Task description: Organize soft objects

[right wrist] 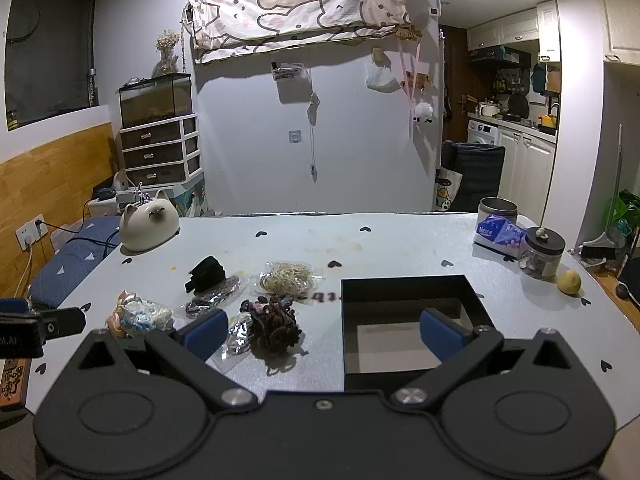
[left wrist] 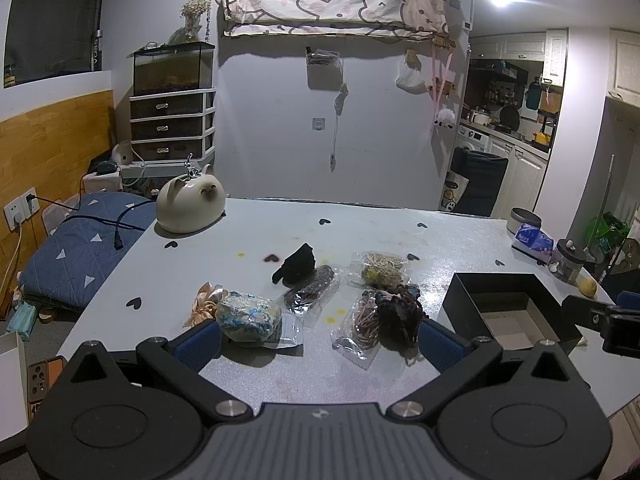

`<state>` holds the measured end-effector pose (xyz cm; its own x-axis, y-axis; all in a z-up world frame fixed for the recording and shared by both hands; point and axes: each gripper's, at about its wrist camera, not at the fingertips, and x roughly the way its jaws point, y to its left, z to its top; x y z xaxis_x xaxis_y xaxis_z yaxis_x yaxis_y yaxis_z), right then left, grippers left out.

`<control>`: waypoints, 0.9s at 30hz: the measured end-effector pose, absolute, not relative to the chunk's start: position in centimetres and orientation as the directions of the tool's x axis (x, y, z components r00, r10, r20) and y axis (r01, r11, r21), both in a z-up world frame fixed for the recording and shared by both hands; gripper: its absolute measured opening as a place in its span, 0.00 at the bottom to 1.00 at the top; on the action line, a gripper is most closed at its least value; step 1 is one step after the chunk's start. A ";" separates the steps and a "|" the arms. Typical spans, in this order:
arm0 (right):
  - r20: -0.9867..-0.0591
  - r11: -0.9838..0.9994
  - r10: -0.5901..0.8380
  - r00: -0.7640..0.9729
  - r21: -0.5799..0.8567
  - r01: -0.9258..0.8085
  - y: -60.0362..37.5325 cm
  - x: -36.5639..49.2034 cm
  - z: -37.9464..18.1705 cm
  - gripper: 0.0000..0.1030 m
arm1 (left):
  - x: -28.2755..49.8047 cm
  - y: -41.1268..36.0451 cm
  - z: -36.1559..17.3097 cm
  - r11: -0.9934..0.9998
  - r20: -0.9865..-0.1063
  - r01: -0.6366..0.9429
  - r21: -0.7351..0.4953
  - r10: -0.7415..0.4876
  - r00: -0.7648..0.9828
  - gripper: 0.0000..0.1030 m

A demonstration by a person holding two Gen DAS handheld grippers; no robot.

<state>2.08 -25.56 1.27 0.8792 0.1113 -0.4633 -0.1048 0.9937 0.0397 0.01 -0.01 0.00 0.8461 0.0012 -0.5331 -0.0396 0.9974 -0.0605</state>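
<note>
While both claws hung wide apart and empty above the near edge of the table (left wrist: 460, 236), the soft things lay scattered ahead of them and the black box (right wrist: 404, 292) stood off to the right. In the left wrist view, the left claw (left wrist: 320, 340) faced the heap almost squarely: the blue-and-white cloth bundle (left wrist: 248, 316) sat just beyond its left finger, close enough to look nearly touching, and the dark scrunchie pile (left wrist: 400, 312) sat just inside its right finger. Between the two, further ahead, lay a clear bag of dark hair ties (left wrist: 310, 292), its long axis slanting away and to the right, with a black cloth piece (left wrist: 296, 266) beyond it and a bag of pale elastic bands (left wrist: 380, 270) ahead and to the right.

In the right wrist view, the right claw (right wrist: 322, 330) straddled different ground: the scrunchie pile lay ahead between its fingers, toward the left one, while its right finger hung over the open mouth of the box. The box looked empty.

I judged the left claw the nearer one for the cloth bundle and the peach ribbon (left wrist: 202, 304) behind it, both lying at its left front. The right claw seemed better placed for the scrunchies, since the box lay straight to that pile's right, on a short sideways path. Nothing had yet been gathered.
</note>
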 end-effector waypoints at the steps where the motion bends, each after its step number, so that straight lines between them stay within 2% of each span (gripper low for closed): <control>1: -0.463 0.994 0.111 0.879 0.040 -0.105 -25.6 2.1 1.2 1.00 | 0.0 0.0 0.0 0.997 -0.533 -0.040 -0.061 0.001 0.846 1.00; 27: -0.470 0.994 0.109 0.876 0.041 -0.102 -25.1 2.3 0.9 1.00 | 0.0 0.0 0.0 0.997 -0.535 -0.040 -0.059 0.002 0.845 1.00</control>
<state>2.32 -25.12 0.90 0.8759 0.1092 -0.4699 -0.1020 0.9939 0.0409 0.00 0.00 -0.02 0.8450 0.0023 -0.5347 -0.0401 0.9974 -0.0591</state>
